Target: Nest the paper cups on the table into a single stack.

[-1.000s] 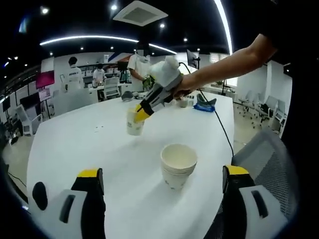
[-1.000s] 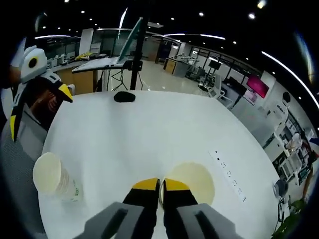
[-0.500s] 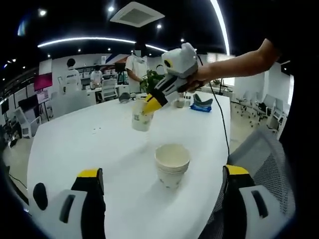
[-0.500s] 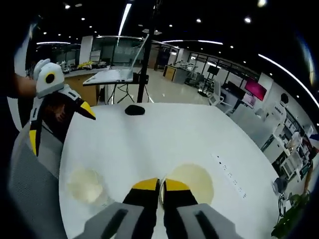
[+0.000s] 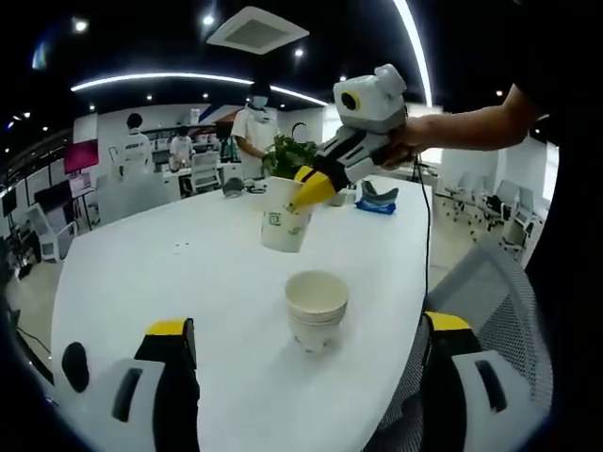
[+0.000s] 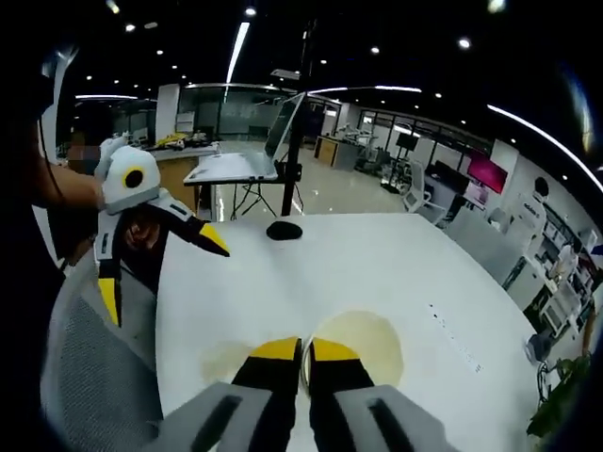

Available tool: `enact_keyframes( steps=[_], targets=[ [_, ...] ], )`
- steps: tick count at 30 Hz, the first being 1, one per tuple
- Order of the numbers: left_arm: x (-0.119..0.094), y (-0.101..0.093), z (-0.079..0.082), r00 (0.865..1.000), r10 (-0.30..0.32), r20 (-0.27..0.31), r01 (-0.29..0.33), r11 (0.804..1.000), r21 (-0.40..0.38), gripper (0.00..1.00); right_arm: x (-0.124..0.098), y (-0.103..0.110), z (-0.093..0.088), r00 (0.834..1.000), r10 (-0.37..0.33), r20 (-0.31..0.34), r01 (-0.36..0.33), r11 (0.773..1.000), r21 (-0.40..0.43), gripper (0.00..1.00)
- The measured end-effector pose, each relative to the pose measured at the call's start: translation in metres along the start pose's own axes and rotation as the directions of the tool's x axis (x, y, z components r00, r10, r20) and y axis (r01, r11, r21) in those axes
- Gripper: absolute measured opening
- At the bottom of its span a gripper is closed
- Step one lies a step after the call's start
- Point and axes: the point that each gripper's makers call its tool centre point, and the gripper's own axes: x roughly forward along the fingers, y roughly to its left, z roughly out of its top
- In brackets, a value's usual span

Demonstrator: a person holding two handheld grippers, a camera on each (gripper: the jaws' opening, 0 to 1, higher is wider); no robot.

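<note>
A short stack of white paper cups (image 5: 317, 309) stands upright on the white table (image 5: 141, 273), between the wide-apart jaws of my open left gripper (image 5: 307, 325). Above and just beyond the stack, a single paper cup (image 5: 283, 218) with a green mark hangs tilted in the air. My right gripper (image 5: 311, 185) is shut on its rim. In the right gripper view, my right gripper (image 6: 303, 350) pinches the rim of this cup (image 6: 363, 337), seen from above. The stack (image 6: 226, 363) shows blurred below, and the open left gripper (image 6: 162, 268) is at the left.
A grey mesh chair (image 5: 480, 282) sits at the near table edge by the person's arm. A black mouse (image 6: 283, 229) lies on the table, with a laptop on a stand (image 6: 236, 165) behind it. A plant (image 5: 287, 155), a blue object (image 5: 375, 202) and several people are at the far side.
My right gripper has lifted the single cup off the table and carried it rightward to above the stack. The left gripper has stayed open in about the same place.
</note>
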Motion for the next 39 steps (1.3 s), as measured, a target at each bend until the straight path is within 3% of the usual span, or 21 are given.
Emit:
enact_keyframes(
  steps=[7,12,27,39],
  targets=[
    [-0.008,0.001,-0.002,1.0,0.025,0.012,-0.025,1.0,-0.004,0.99,-0.009,0.025,0.007,1.0,0.022,0.019,-0.022,1.0,0.008,0.0],
    [-0.013,-0.002,-0.005,0.999,0.033,0.016,-0.033,0.999,-0.005,0.98,-0.006,0.043,-0.002,0.999,0.053,0.002,-0.053,0.999,0.013,0.0],
    [-0.023,-0.004,-0.003,0.998,0.064,0.026,-0.064,0.998,-0.002,0.97,0.009,0.068,-0.01,0.995,0.104,-0.002,-0.104,0.994,0.024,0.01],
    [-0.027,-0.004,-0.009,0.997,0.075,0.018,-0.075,0.997,-0.011,0.96,0.026,0.084,-0.043,0.99,0.117,-0.073,-0.116,0.993,0.027,0.01]
  ],
)
